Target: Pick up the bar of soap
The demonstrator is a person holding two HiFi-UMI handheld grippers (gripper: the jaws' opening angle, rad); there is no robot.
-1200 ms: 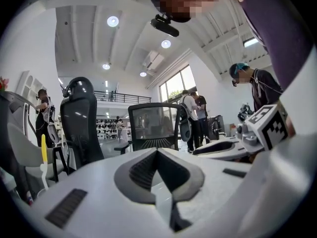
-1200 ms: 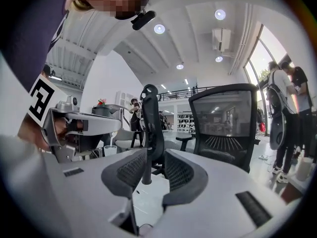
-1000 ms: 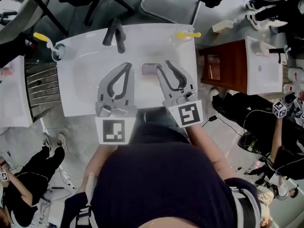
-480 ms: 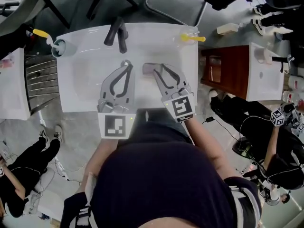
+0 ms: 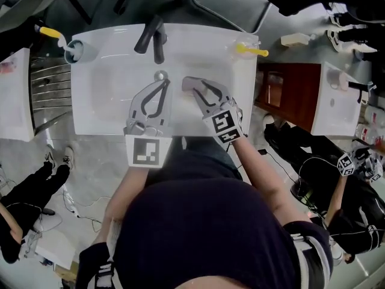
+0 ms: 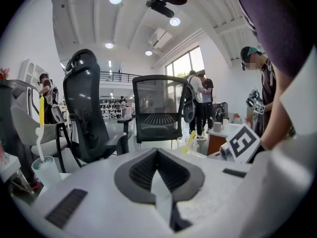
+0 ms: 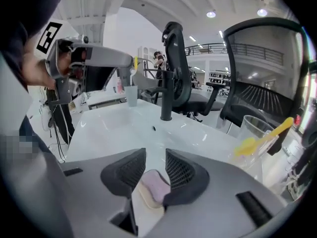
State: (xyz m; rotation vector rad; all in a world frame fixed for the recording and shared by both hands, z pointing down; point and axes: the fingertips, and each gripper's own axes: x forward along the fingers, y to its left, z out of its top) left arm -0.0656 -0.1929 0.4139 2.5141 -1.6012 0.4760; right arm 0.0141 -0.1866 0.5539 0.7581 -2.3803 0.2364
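Reaching down with the right gripper [image 7: 155, 158], jaws apart and just been opening, pads either side of the bar of soap [image 7: 152, 188] but not pressing it. Lying flat on the floor of the sink [image 5: 108, 83], just under those tips, long axis seemingly along the jaws, so best closed on across the narrow width. Alongside, over the same sink: left gripper [image 5: 160, 84], jaws together, empty, farther from the bar of soap.
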